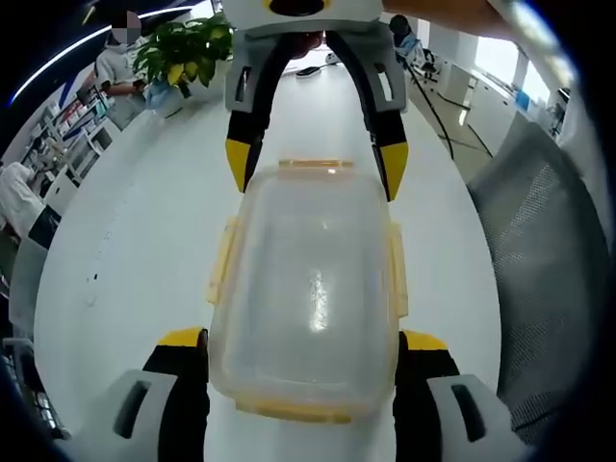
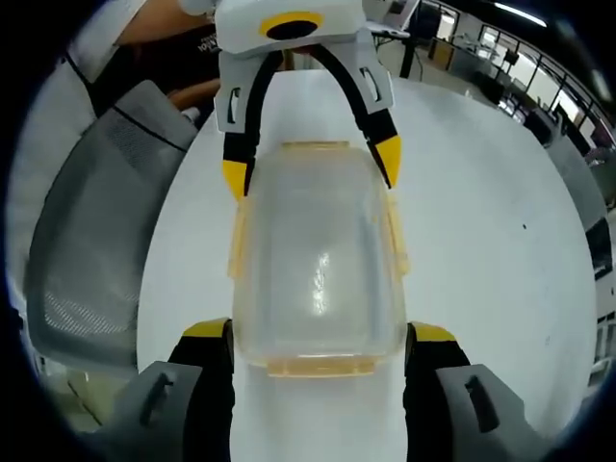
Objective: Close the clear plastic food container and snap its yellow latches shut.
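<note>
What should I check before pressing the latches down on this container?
1. Lid on container: ok, it covers the box with no gap that shows.
2. Left gripper open, jaws either side of the near end: ok.
3. Right gripper open, jaws either side of the opposite end: ok.
4. Side latches snapped: cannot tell; they seem to flare outward.
5. End latch snapped: cannot tell.
6. Table beside the container free of obstacles: ok.
</note>
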The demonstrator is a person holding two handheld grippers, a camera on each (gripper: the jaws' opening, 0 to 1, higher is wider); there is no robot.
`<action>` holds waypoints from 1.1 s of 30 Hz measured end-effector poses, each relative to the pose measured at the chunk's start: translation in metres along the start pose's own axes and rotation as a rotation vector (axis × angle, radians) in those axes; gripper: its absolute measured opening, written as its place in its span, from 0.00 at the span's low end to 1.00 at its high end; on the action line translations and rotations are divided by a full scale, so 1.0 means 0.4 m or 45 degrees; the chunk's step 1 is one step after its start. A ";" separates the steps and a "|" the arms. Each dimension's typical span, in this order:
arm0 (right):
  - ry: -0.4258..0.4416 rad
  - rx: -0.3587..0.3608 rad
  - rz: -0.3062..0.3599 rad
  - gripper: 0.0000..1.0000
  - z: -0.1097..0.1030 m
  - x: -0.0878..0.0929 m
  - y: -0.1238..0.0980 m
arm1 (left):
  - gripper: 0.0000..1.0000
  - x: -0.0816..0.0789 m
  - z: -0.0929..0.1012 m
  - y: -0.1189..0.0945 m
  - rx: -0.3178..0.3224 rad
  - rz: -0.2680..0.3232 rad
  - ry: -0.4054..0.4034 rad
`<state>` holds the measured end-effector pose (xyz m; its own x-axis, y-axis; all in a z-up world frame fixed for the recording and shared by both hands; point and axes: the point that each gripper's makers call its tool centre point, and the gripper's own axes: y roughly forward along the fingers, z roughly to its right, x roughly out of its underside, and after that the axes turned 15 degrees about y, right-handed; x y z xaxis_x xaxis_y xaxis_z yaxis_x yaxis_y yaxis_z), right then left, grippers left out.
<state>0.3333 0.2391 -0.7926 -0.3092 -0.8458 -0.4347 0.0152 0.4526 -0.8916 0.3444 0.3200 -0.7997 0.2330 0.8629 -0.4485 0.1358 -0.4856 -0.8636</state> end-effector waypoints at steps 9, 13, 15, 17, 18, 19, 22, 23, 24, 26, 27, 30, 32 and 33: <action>-0.002 0.001 -0.007 0.69 0.052 -0.029 0.006 | 0.77 0.021 -0.061 0.007 0.007 -0.016 0.000; 0.007 0.003 0.005 0.69 0.077 -0.042 0.008 | 0.77 0.032 -0.085 0.009 0.013 -0.029 0.005; 0.009 0.002 0.010 0.69 0.089 -0.046 0.007 | 0.77 0.039 -0.100 0.010 0.016 -0.033 0.009; 0.011 0.002 0.011 0.69 0.117 -0.055 0.009 | 0.77 0.043 -0.114 0.011 0.014 -0.030 0.010; 0.010 0.002 0.011 0.69 0.118 -0.056 0.009 | 0.77 0.044 -0.120 0.012 0.013 -0.030 0.010; 0.011 0.003 0.011 0.69 0.121 -0.058 0.009 | 0.77 0.047 -0.128 0.012 0.013 -0.032 0.010; 0.015 0.002 0.019 0.69 0.144 -0.067 0.010 | 0.77 0.053 -0.146 0.013 0.014 -0.034 0.013; 0.015 0.002 0.020 0.69 0.146 -0.067 0.010 | 0.77 0.054 -0.148 0.013 0.014 -0.033 0.013; 0.018 0.004 0.021 0.69 0.155 -0.072 0.010 | 0.77 0.057 -0.158 0.014 0.013 -0.029 0.015; 0.019 0.005 0.024 0.69 0.165 -0.076 0.010 | 0.77 0.060 -0.170 0.015 0.011 -0.028 0.015; 0.018 0.004 0.025 0.69 0.168 -0.078 0.010 | 0.77 0.061 -0.173 0.015 0.010 -0.029 0.014; 0.015 0.002 0.024 0.69 0.185 -0.085 0.011 | 0.77 0.066 -0.187 0.015 0.008 -0.031 0.011; 0.013 0.003 0.019 0.69 0.198 -0.091 0.011 | 0.77 0.069 -0.197 0.016 0.007 -0.033 0.011; 0.012 0.004 0.015 0.69 0.204 -0.094 0.012 | 0.77 0.070 -0.199 0.016 0.007 -0.033 0.011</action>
<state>0.4226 0.2498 -0.7910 -0.3177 -0.8377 -0.4442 0.0220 0.4618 -0.8867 0.4283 0.3299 -0.7993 0.2376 0.8739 -0.4240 0.1365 -0.4622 -0.8762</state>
